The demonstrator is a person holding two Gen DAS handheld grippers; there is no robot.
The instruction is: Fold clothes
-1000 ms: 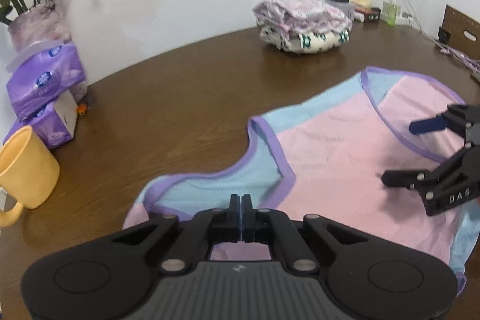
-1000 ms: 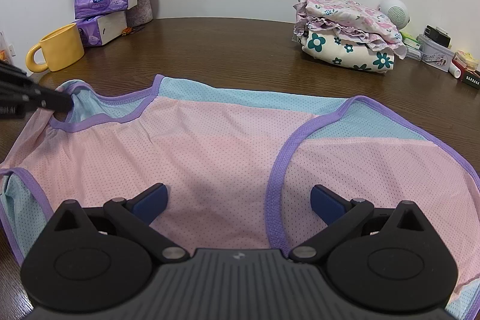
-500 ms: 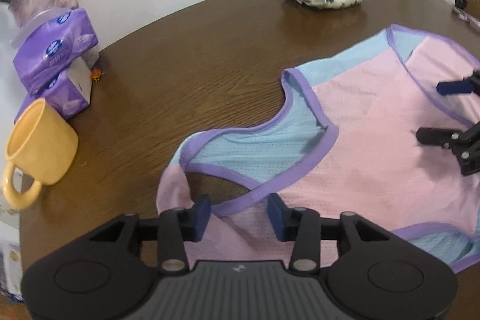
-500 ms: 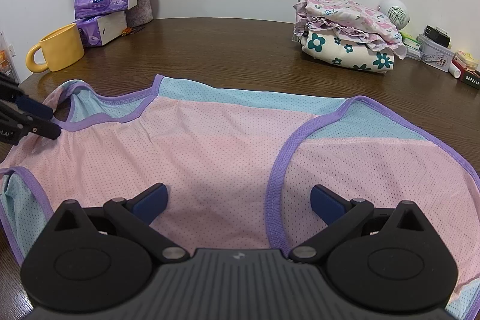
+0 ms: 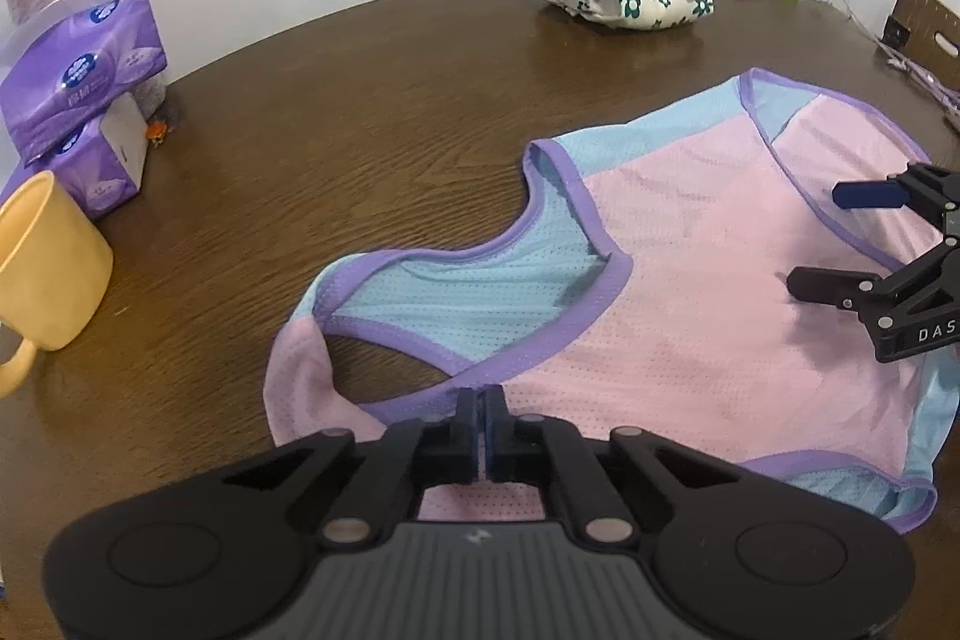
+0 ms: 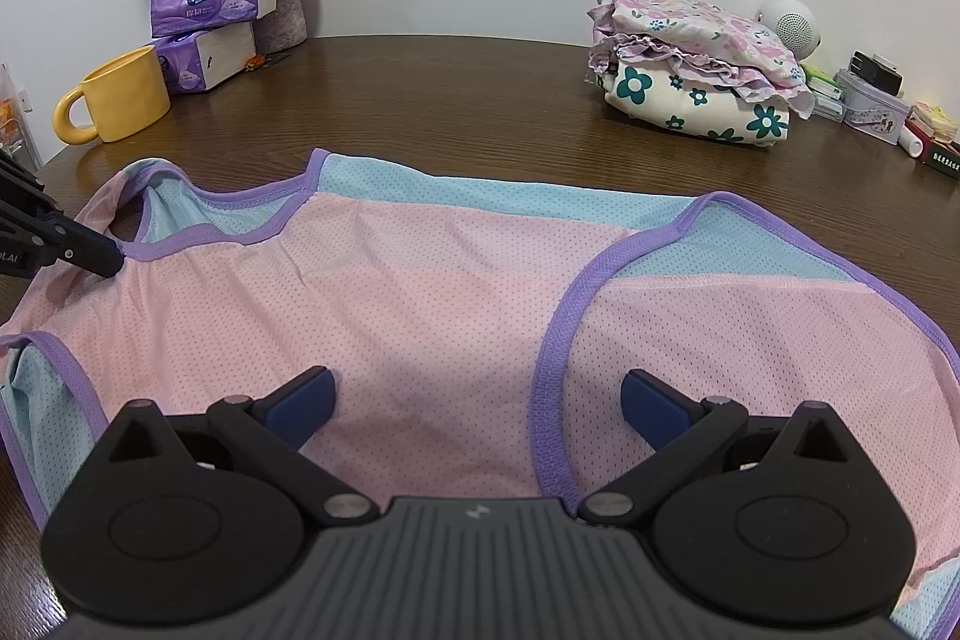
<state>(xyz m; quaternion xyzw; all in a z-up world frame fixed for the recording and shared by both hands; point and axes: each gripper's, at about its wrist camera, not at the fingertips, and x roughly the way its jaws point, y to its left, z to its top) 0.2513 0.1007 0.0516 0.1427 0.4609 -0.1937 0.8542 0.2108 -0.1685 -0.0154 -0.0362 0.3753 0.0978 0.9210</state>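
The left claw (image 5: 483, 403) is pinched tight on the purple trim of the pink and blue mesh top (image 5: 690, 304), near its neckline. The right claw (image 6: 477, 400) hangs spread wide above the pink panel, gripping nothing, though whether its tips touch the cloth is unclear. The top lies flat on the brown bench (image 5: 360, 148); a folded floral stack (image 6: 696, 88) and yellow mug (image 6: 123, 100) sit farther off.

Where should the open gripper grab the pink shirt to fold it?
Probably the purple-trimmed armhole edge of the pink shirt, between the open right gripper fingers. Come down from above: the shirt lies flat, and that thick trim is easy to pinch.
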